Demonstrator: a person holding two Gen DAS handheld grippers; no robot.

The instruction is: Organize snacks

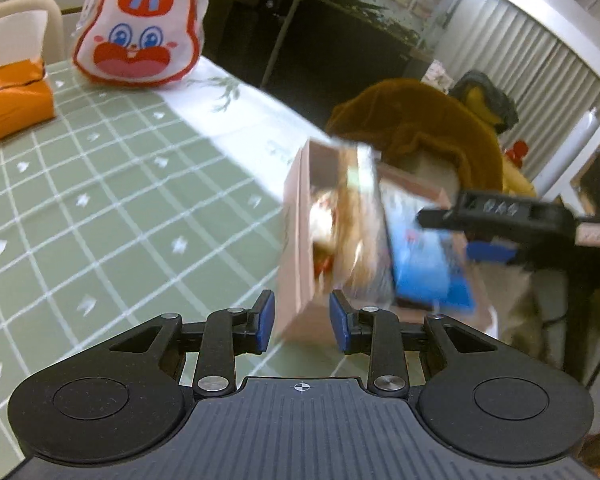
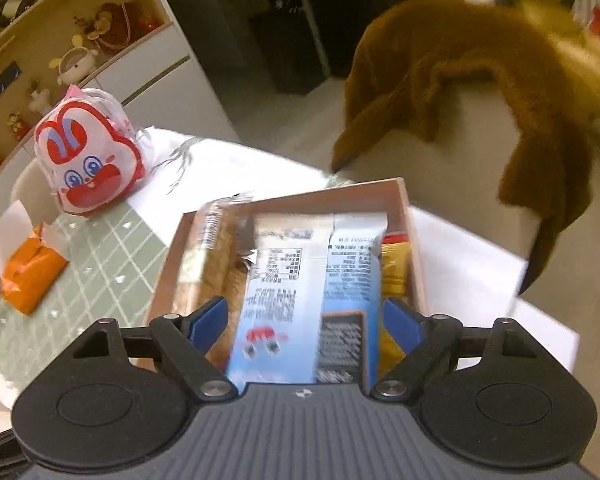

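A pink cardboard box [image 2: 300, 198] stands near the table's corner on the white border of the cloth. It holds a clear pack of brown pastries [image 2: 204, 264] and a yellow packet [image 2: 394, 268]. A light-blue snack packet [image 2: 300, 280] lies lengthwise over the box, between the pads of my right gripper [image 2: 306, 322], which stand open beside its edges. In the left wrist view the box's side wall [image 1: 296, 232] and near corner sit between the pads of my left gripper [image 1: 302, 320], and the pads do not press on it. My right gripper [image 1: 444, 236] shows there over the blurred blue packet [image 1: 420, 264].
A rabbit-face bag [image 1: 140, 32] and an orange tissue box [image 1: 8, 100] sit at the far side of the green checked tablecloth [image 1: 100, 200]. A chair draped with a brown furry coat [image 2: 480, 80] stands just past the table edge behind the box.
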